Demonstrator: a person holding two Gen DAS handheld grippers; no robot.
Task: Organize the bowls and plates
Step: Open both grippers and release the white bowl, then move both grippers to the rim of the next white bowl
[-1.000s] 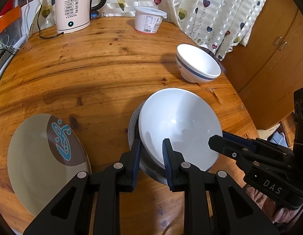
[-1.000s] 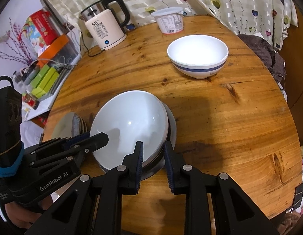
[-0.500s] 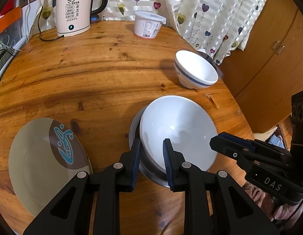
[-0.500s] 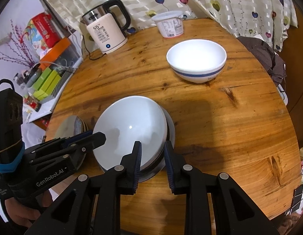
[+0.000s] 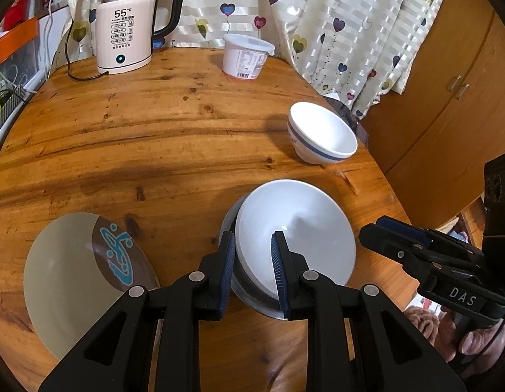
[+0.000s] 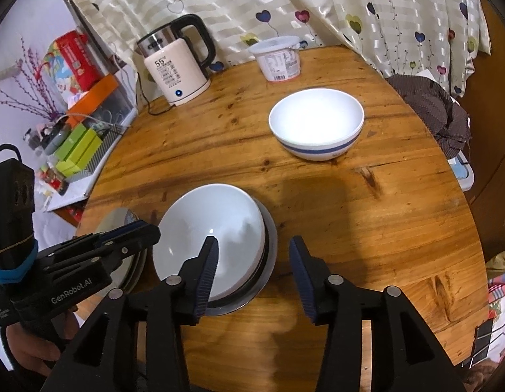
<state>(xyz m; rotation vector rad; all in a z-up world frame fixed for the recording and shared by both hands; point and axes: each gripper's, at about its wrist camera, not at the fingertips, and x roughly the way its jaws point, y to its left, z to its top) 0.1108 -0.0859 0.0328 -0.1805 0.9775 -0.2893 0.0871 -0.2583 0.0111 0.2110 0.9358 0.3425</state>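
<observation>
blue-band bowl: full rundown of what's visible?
The blue-band bowl is a round, deep, glossy white bowl, ceramic by its look, with one blue band around the outside below the rim. It is empty, upright and sits alone on the wooden table, near the far right edge, apart from the stacked white bowl. Neither tool touches it.

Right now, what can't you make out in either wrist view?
- Metal dish under the white bowl: mostly covered by the bowl in both views, depth unknown.
- Patterned plate: right view, hidden behind the left gripper; whether it's a stack is unclear.
- Tub label: too small to read.
- Banded bowl inside: overexposed, right view.
</observation>
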